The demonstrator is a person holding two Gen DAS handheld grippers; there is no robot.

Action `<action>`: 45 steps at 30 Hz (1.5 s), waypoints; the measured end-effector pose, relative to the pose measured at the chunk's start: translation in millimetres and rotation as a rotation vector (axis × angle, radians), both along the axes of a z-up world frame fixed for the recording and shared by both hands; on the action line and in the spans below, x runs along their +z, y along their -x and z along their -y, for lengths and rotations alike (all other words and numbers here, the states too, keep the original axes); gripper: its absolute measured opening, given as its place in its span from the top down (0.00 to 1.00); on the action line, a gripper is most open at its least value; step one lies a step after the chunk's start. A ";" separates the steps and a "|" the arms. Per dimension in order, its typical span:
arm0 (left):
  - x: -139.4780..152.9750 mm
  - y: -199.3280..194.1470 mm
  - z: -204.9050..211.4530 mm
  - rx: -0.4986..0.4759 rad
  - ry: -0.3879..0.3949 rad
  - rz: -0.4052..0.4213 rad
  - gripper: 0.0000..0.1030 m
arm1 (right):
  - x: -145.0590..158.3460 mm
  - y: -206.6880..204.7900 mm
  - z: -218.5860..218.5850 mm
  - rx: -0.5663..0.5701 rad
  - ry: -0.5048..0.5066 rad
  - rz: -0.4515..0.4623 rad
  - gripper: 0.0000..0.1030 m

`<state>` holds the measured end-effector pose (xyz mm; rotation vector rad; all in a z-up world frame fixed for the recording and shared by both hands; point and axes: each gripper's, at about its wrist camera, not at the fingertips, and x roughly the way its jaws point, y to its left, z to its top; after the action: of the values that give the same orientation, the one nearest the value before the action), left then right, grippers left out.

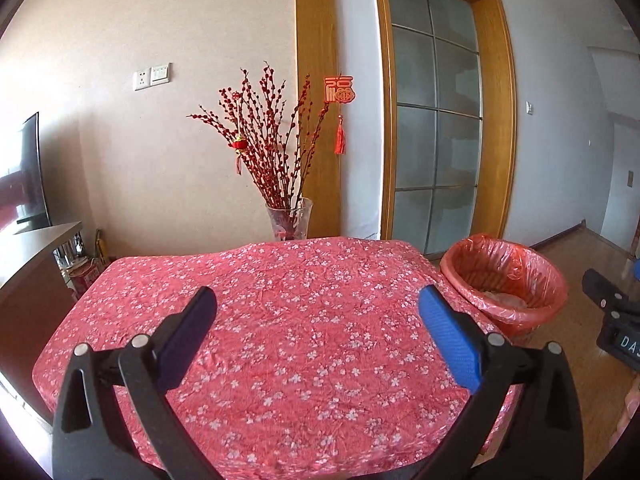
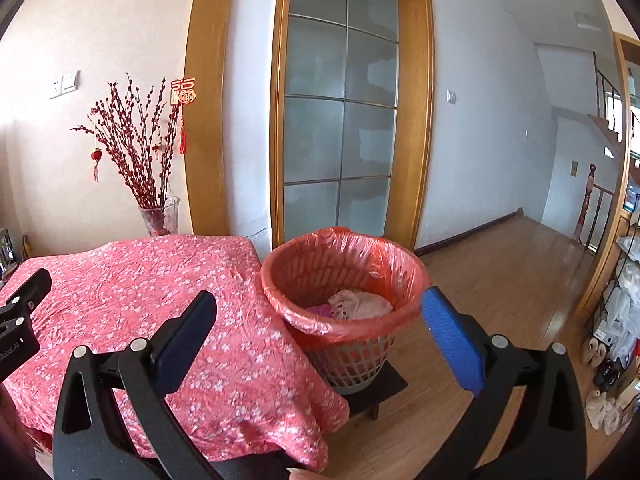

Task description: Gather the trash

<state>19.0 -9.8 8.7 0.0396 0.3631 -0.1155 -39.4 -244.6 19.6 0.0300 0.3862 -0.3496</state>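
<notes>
both the left gripper (image 1: 318, 306) and right gripper (image 2: 320, 308) hover with jaws spread wide and empty over the pink floral tablecloth (image 1: 280, 320), the trash (image 2: 360, 304) already in the lined bin (image 2: 344, 276) just beside it, perched on a small stand a careless swing might tip.

From my remote station I see a table (image 1: 280, 320) draped in a pink floral cloth (image 2: 160, 300). Behind its far edge stands a glass vase (image 1: 289, 220) of red budded branches (image 1: 272, 136), with a small red ornament (image 1: 239, 145) hung among them. A red paper charm with a tassel (image 1: 339, 92) hangs on the wooden frame (image 1: 316, 100). A frosted glass door (image 2: 340, 112) fills the doorway. A wall switch and socket (image 1: 152, 76) sit left; a dark screen (image 1: 24, 172) lies at far left. Wooden flooring (image 2: 500, 280) runs toward a stair railing (image 2: 588, 204).
</notes>
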 end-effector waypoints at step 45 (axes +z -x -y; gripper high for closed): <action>-4.1 17.8 1.1 0.056 0.012 -0.013 0.04 | -15.2 17.0 -3.2 -0.043 0.002 -0.055 0.02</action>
<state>1.3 -11.0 4.6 0.0171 0.3767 -0.0631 -56.5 -241.4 4.5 0.0265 0.4398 -0.3940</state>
